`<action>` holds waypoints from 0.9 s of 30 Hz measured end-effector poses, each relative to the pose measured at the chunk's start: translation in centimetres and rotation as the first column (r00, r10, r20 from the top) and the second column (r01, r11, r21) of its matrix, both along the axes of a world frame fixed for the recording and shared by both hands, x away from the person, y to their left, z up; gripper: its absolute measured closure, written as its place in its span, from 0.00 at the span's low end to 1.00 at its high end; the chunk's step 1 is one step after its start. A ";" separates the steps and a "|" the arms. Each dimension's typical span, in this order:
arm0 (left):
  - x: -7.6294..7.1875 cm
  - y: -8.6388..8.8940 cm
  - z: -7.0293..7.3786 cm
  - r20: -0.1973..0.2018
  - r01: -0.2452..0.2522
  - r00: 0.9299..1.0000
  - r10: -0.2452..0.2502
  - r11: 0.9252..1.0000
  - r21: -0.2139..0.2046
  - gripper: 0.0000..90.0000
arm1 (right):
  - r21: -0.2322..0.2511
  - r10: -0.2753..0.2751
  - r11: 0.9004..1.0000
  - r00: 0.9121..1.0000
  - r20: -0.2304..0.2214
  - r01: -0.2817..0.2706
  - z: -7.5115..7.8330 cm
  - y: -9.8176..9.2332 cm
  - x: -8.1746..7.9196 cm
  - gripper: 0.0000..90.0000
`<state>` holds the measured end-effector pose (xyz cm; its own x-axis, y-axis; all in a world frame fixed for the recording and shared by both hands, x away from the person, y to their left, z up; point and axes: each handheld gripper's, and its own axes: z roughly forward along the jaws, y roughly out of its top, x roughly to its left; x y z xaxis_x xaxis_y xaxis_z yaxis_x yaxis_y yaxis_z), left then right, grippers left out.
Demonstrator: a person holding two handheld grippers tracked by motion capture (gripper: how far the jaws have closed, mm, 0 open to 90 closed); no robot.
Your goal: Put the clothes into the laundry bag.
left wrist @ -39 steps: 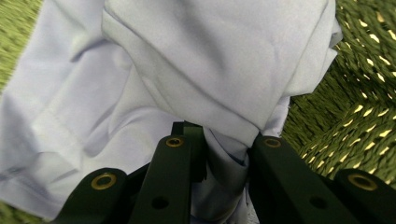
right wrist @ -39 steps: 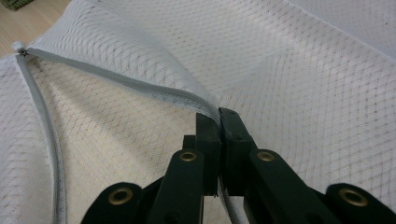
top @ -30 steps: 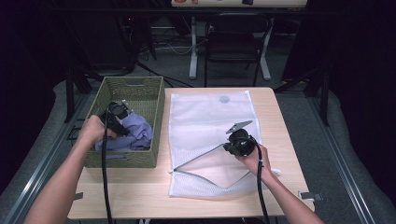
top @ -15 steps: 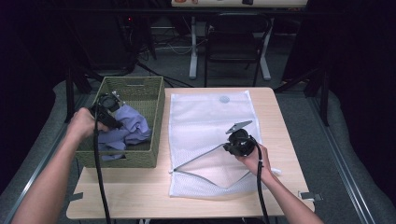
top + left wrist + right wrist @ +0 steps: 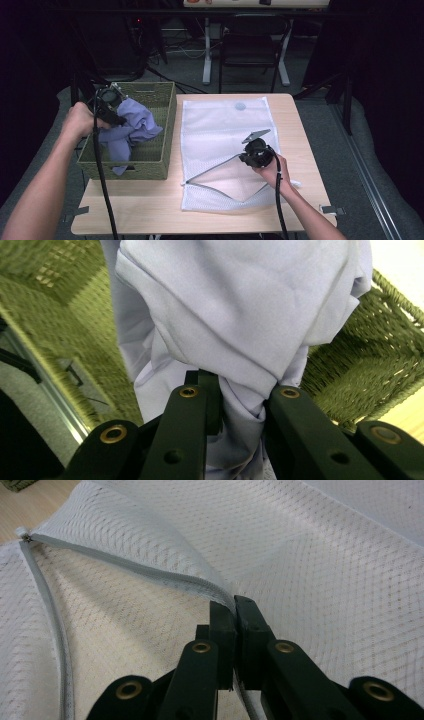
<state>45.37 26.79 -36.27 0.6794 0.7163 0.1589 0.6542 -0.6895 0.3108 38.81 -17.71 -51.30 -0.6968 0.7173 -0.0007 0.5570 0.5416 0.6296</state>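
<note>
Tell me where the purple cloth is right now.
In the high view the cloth hangs at the table's left, over the green basket, pinched in the left gripper; its lower folds reach into the basket.

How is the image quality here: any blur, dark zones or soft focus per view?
High view: the table is evenly lit, the surroundings fall into near black, and detail is soft. Left gripper view: the cloth is sharp, the basket weave at the left edge is smeared. Right gripper view: the mesh bag is crisp, with a soft shadow under its lifted edge.
</note>
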 end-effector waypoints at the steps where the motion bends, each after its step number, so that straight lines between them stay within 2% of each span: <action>1: 0.0 0.0 0.3 0.005 -0.002 1.000 0.002 1.000 0.003 0.92 | -0.001 0.001 1.000 1.000 0.001 -0.001 0.0 0.0 0.0 0.97; 17: -0.1 -0.2 5.1 0.066 -0.018 0.998 0.018 1.000 0.007 0.92 | 0.000 0.005 1.000 1.000 0.002 -0.005 0.1 0.0 -0.1 0.97; 27: -0.2 -0.7 6.7 0.106 -0.011 0.994 0.010 1.000 0.007 0.92 | -0.001 0.006 1.000 1.000 0.003 -0.006 0.1 -0.1 -0.1 0.98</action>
